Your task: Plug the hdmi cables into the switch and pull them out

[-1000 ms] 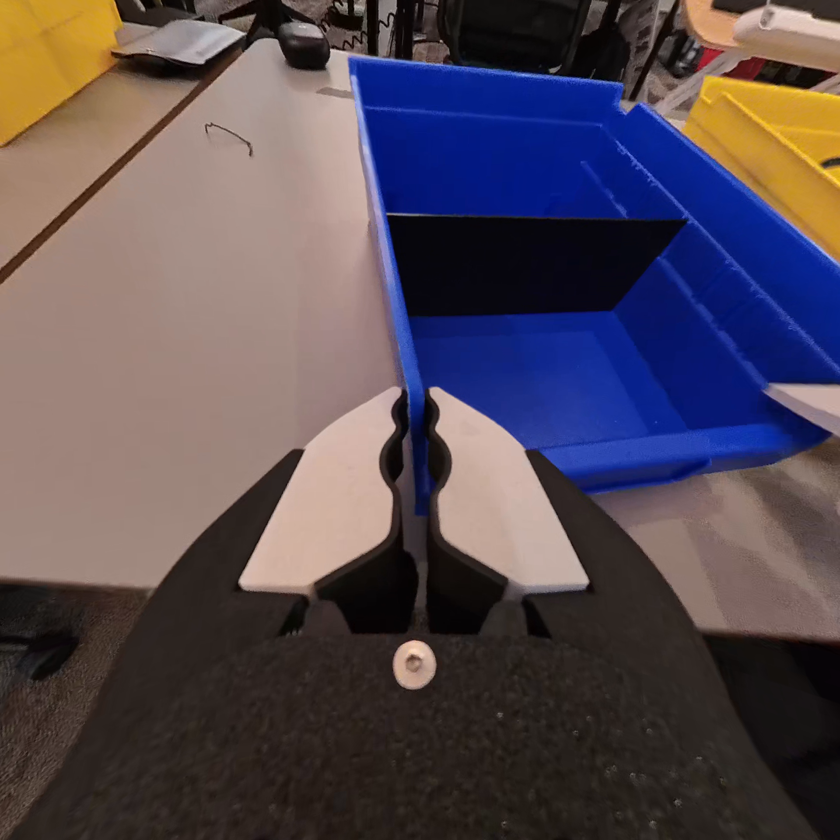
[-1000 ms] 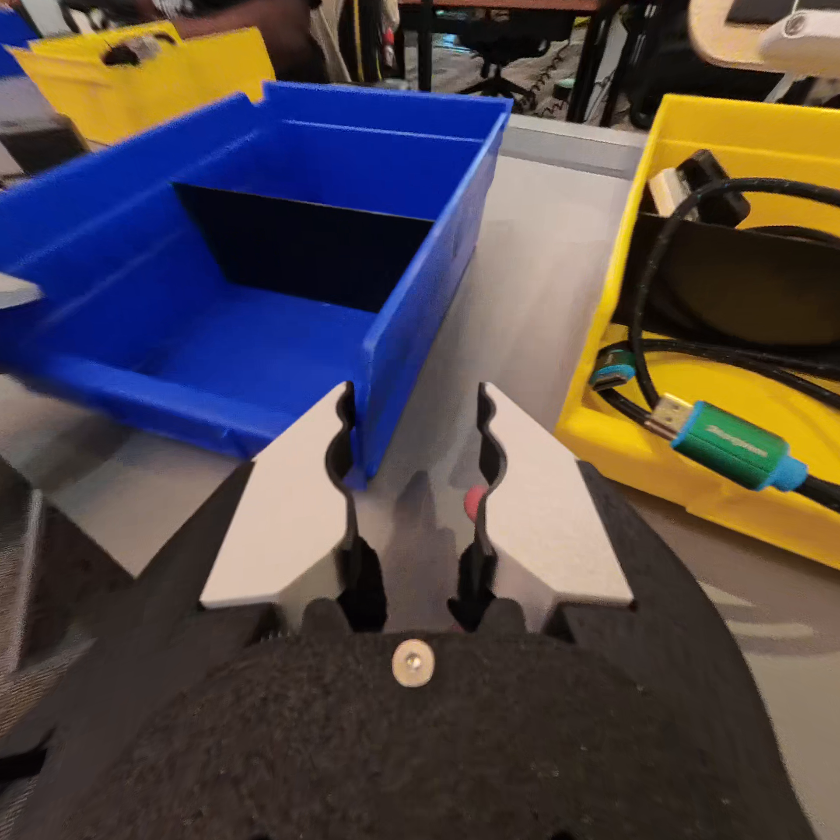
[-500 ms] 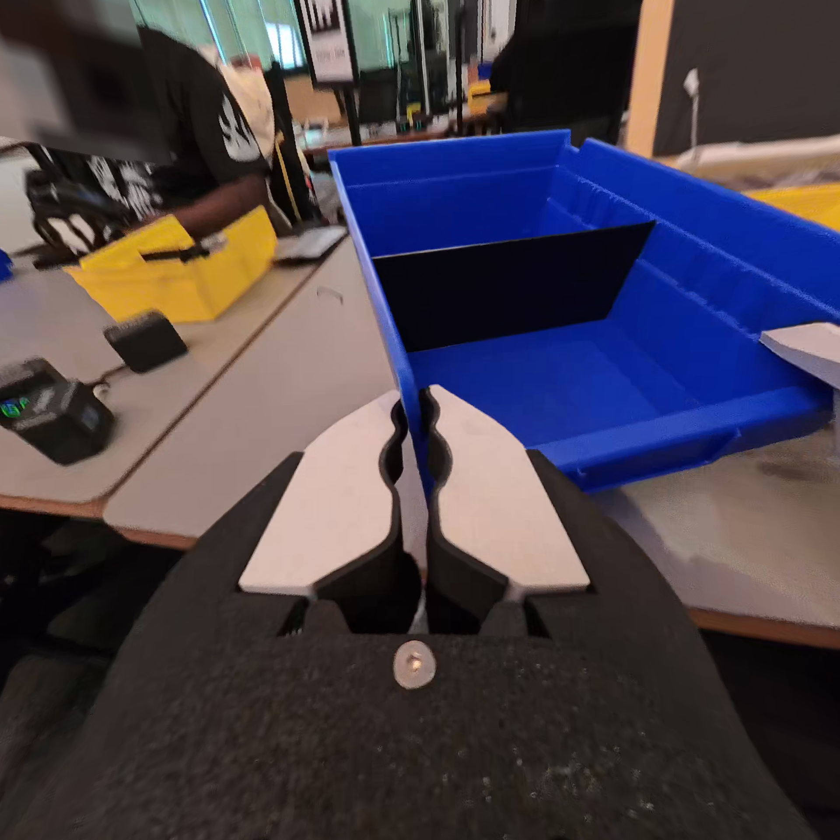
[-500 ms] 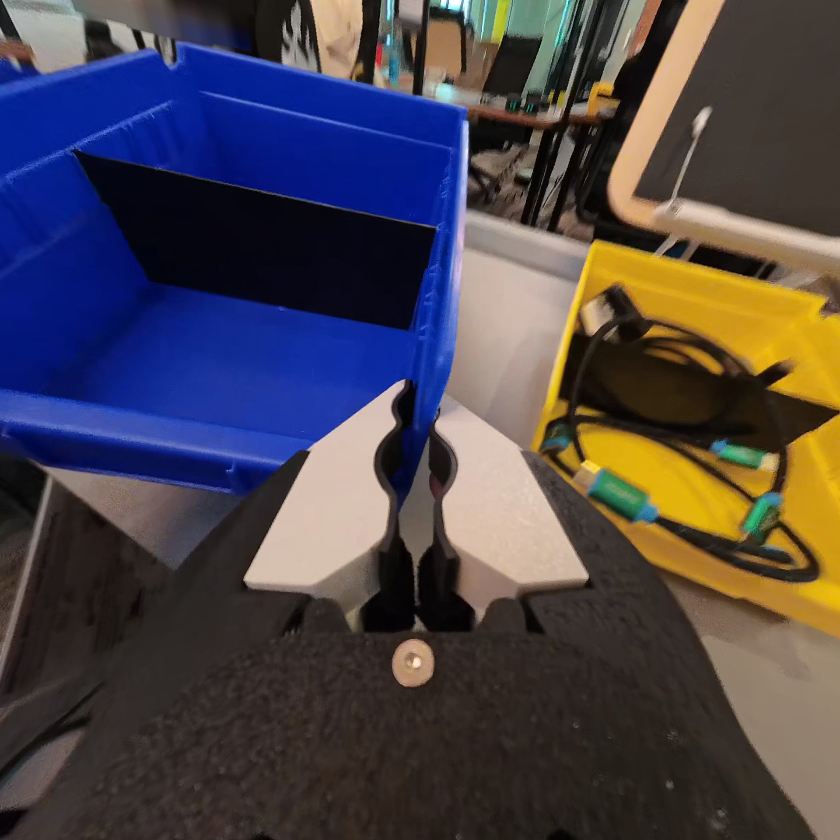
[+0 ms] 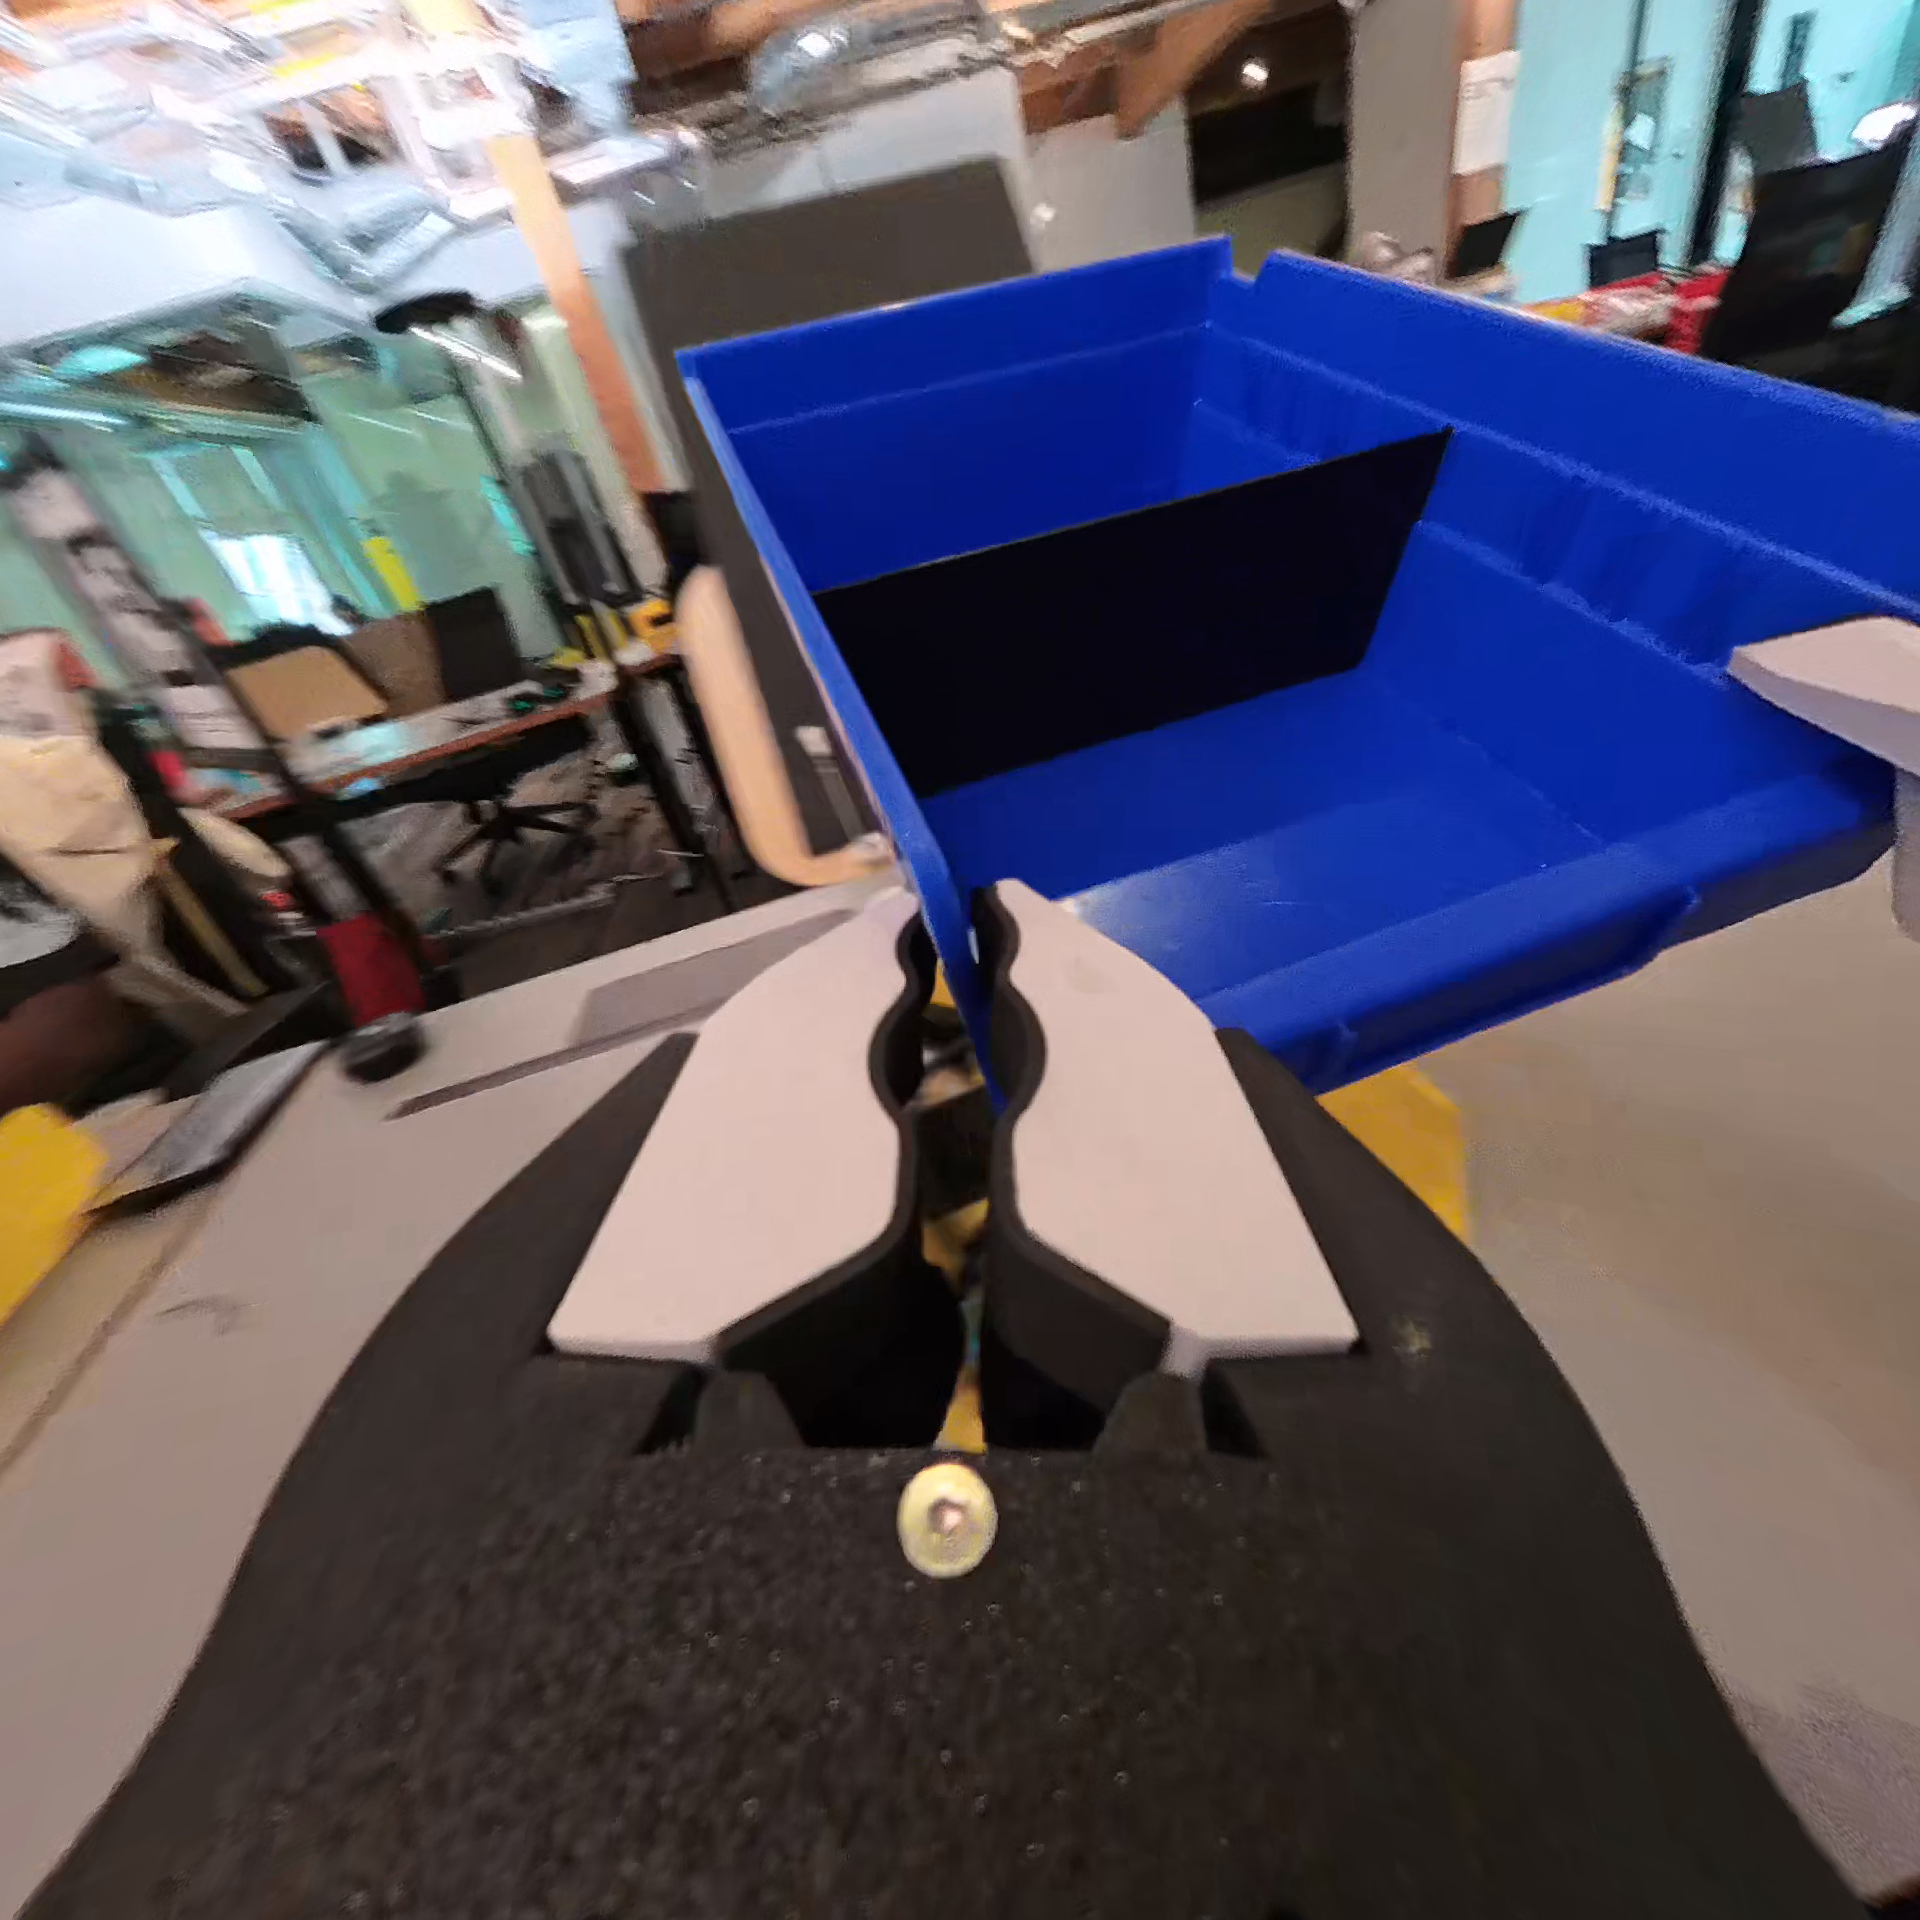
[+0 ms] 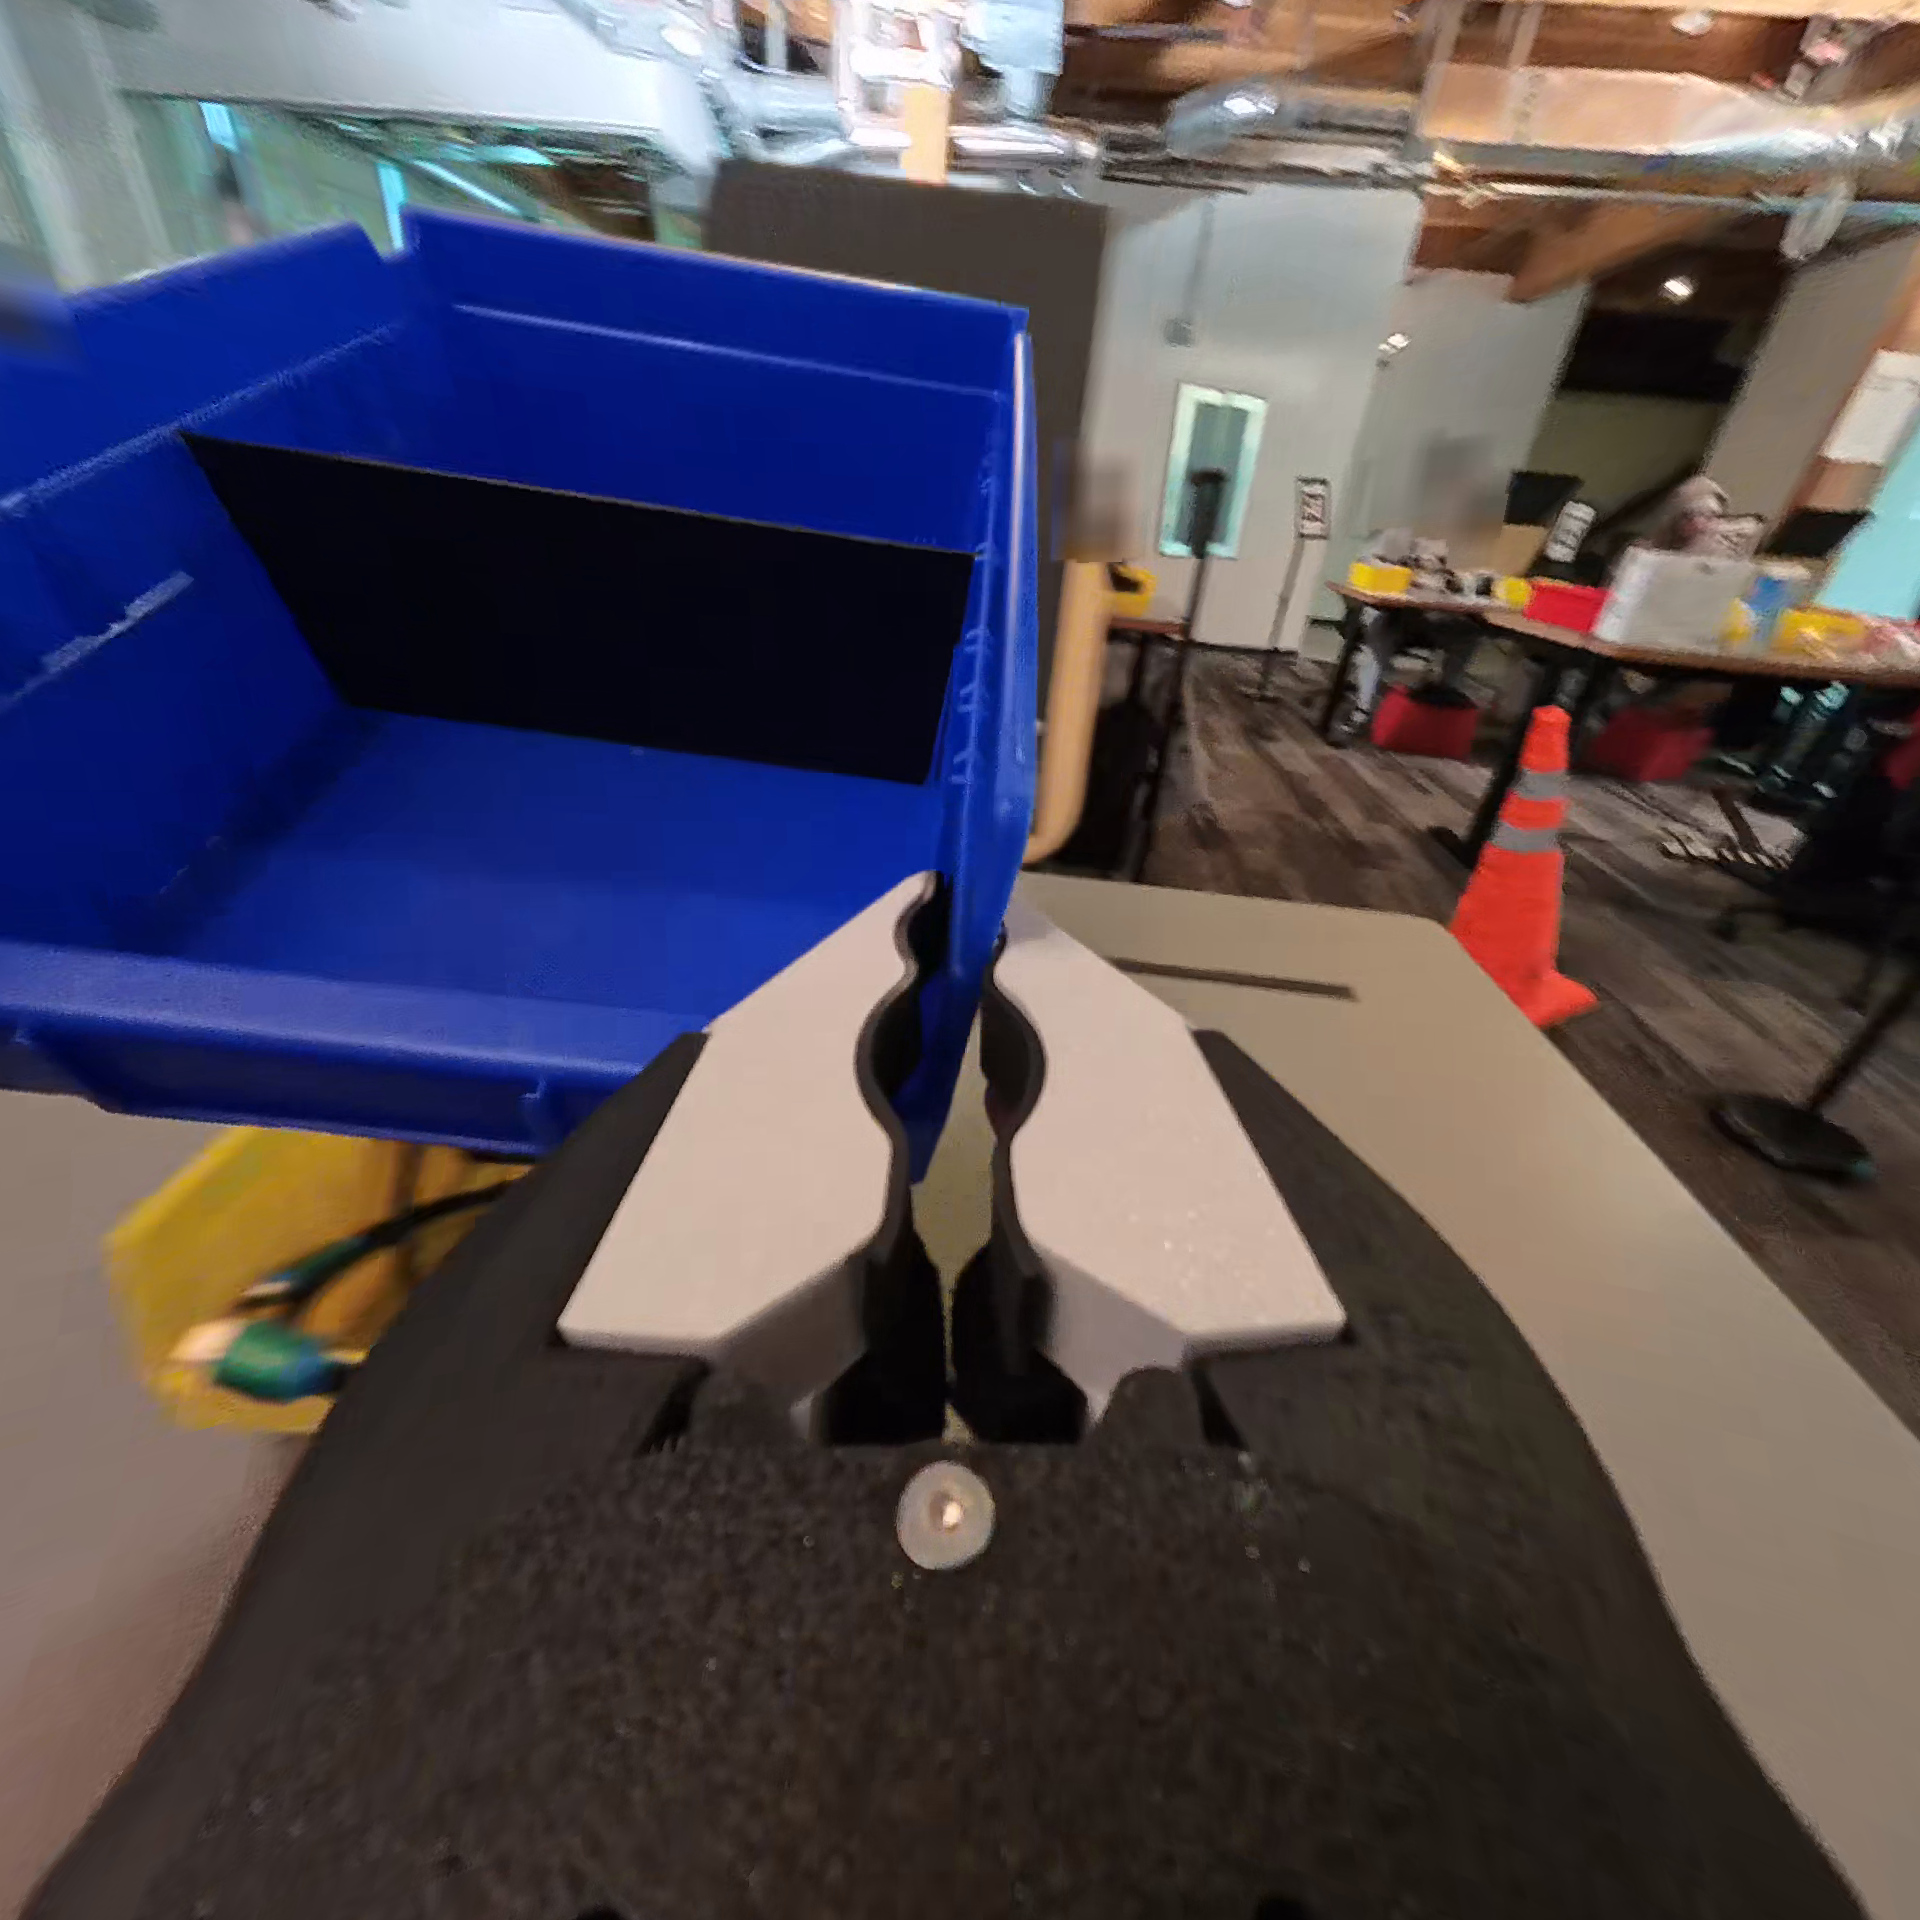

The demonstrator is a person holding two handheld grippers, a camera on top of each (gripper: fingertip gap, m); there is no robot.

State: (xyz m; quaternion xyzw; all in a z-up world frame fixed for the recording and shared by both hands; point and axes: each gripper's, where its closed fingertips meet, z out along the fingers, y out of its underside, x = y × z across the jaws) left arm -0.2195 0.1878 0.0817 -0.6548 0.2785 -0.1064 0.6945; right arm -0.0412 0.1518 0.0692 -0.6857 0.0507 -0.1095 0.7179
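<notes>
I hold an empty blue bin [image 5: 1299, 831] with a black divider in the air between both grippers. My left gripper [image 5: 961, 920] is shut on the bin's left wall. My right gripper [image 6: 961, 914] is shut on the bin's right wall [image 6: 987, 727]; one of its fingers [image 5: 1839, 691] shows at the right edge of the left wrist view. Below the bin a yellow bin [image 6: 208, 1247] holds HDMI cables with a green plug [image 6: 275, 1366]. It also shows under the blue bin in the left wrist view [image 5: 1403, 1143]. No switch is in view.
The grey table [image 6: 1558, 1299] lies below, its far edge close ahead. A dark flat object [image 5: 218, 1127] and a small black item [image 5: 379, 1044] lie at the left. Beyond are an orange cone [image 6: 1522, 883], chairs and other tables. Tip to tip, the grippers are about 20 cm apart.
Both grippers have lifted the blue bin off the table and over the yellow bin. Both views now tilt up toward the room.
</notes>
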